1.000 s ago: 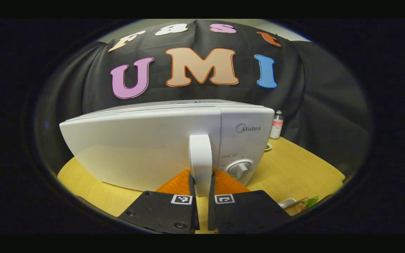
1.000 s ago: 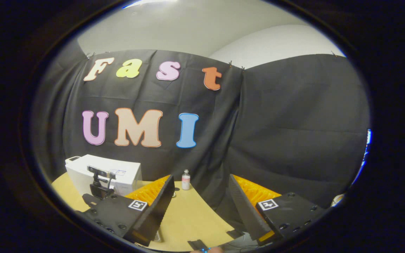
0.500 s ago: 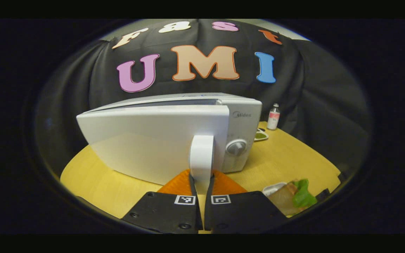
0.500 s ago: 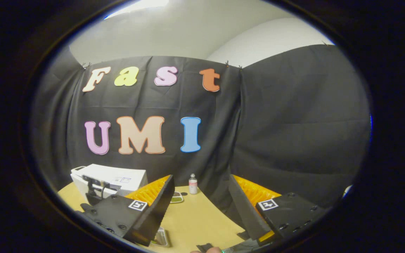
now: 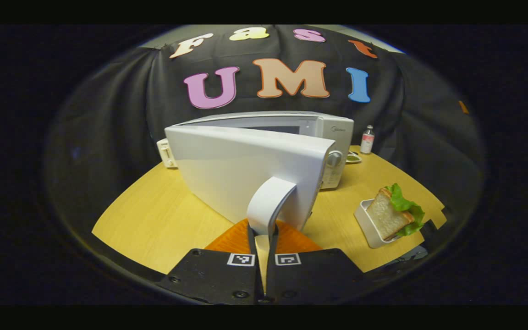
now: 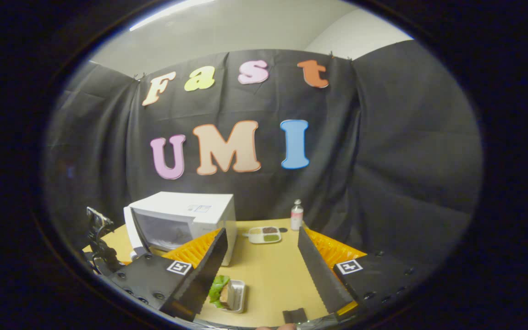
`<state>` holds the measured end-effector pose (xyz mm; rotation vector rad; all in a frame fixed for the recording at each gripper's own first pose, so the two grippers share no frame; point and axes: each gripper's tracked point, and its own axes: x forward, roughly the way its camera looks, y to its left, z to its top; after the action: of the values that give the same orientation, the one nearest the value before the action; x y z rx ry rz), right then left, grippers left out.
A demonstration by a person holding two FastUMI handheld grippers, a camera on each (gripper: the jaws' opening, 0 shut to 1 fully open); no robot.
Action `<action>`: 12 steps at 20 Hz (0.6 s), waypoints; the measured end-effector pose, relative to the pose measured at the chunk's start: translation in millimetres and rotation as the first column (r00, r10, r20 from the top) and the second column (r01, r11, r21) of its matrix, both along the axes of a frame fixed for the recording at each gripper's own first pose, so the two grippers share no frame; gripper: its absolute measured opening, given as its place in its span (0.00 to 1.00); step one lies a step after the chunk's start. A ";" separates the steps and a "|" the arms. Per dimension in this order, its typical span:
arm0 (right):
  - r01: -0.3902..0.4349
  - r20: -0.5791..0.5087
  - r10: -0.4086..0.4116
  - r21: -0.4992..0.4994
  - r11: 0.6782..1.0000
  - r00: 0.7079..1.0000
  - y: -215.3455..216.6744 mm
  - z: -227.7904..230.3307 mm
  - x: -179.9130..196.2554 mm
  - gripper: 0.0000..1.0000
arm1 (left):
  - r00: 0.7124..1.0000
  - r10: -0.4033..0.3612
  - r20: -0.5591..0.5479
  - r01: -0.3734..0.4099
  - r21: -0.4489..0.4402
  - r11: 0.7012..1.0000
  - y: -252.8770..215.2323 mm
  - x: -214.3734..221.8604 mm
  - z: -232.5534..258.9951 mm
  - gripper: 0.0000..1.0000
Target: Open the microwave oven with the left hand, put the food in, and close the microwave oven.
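On the yellow wooden table (image 5: 154,220) in the left gripper view, the white microwave oven (image 5: 323,137) is standing with its door (image 5: 241,174) swinging out toward the camera, partly open. The left gripper (image 5: 262,236) is clamping both fingers on the door's curved white handle (image 5: 268,204). To the right, the sandwich (image 5: 394,215) with green lettuce is sitting upright in a small white tray (image 5: 365,224), well apart from the oven, and a small bottle (image 5: 367,139) is standing near the cloth wall. In the right gripper view, the right gripper (image 6: 259,270) is hanging above the table with its fingers spread wide apart, gripping nothing. Below it the sandwich (image 6: 222,293) is lying in its tray, the microwave oven (image 6: 186,215) is showing its open cavity, and a divided dish (image 6: 264,234) is sitting beside the bottle (image 6: 296,214).
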<state>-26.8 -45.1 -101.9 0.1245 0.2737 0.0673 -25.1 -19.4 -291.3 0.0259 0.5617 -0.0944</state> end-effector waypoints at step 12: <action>-0.021 -0.169 0.009 -0.068 0.997 0.986 91.9 -94.2 4.7 0.97 | 0.990 -0.134 -0.045 0.134 -0.013 0.991 82.8 -41.1 -3.1 0.02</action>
<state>-22.1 46.8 -196.1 0.0593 0.4453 0.0622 -66.2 63.4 -294.4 0.0514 0.6054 -0.2291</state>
